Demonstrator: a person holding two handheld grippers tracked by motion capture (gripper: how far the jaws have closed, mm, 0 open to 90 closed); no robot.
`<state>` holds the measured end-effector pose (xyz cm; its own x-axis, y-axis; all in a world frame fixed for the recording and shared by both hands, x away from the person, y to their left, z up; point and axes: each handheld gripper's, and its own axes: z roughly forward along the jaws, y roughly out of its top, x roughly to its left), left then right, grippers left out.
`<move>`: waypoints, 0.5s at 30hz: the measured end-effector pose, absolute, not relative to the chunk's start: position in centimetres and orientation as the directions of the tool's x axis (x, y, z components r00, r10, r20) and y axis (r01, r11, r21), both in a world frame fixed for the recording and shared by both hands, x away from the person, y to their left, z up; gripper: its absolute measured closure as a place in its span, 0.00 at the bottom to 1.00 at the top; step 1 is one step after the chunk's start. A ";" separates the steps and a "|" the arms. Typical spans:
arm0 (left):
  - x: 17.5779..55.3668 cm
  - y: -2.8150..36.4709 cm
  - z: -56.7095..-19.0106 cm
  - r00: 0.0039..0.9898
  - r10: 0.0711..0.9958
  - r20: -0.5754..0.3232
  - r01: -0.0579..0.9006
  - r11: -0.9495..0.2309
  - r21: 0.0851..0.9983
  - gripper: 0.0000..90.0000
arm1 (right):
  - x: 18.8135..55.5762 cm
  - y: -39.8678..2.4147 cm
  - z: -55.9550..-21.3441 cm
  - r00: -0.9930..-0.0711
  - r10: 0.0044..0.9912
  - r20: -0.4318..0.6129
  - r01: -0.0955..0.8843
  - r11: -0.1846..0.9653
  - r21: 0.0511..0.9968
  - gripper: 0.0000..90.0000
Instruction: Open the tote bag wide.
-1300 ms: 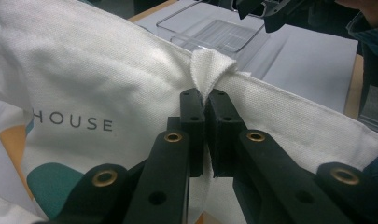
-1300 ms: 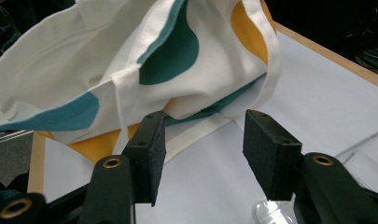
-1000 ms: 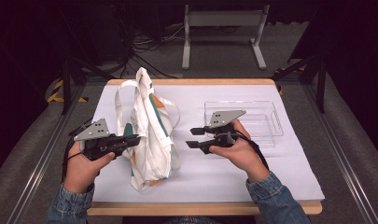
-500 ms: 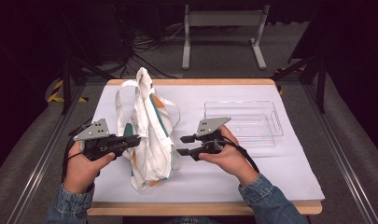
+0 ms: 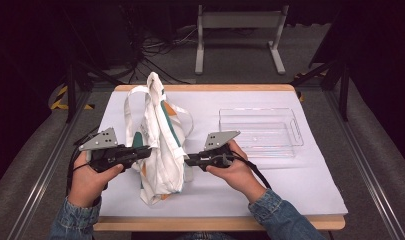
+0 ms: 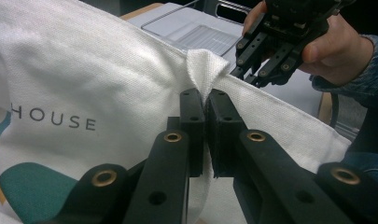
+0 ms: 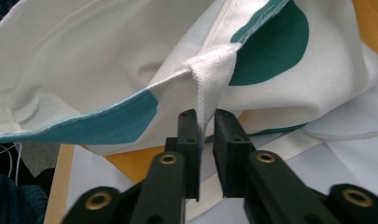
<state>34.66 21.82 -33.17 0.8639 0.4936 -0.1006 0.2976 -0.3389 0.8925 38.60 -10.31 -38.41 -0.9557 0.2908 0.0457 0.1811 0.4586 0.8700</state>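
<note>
Two tongs (image 5: 145, 151) (image 5: 189, 161) pinch the tote bag (image 5: 162, 150).

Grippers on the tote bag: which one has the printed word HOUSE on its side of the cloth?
The left gripper. It pinches a fold of the tote bag on the lettered face, while the right gripper grips by the teal patches.

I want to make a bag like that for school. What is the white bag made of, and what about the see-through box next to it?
The bag looks like woven cotton canvas: in the left gripper view you can see the coarse weave, a matte surface and soft folds, with printed letters and teal shapes. The box seems to be clear hard plastic: the white table cover shows through it and its edges shine.
</note>
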 end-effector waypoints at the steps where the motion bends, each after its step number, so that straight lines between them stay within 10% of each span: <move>1: 34.7 21.8 -33.2 0.863 0.496 -0.100 0.297 -0.336 0.894 0.95 | 38.6 -10.3 -38.3 -0.957 0.289 0.039 0.175 0.461 0.870 0.94; 15: 34.4 23.2 -32.4 0.825 0.560 -0.083 0.267 -0.256 0.929 0.95 | 37.6 -11.3 -35.5 -0.943 0.333 -0.019 0.118 0.387 0.915 0.97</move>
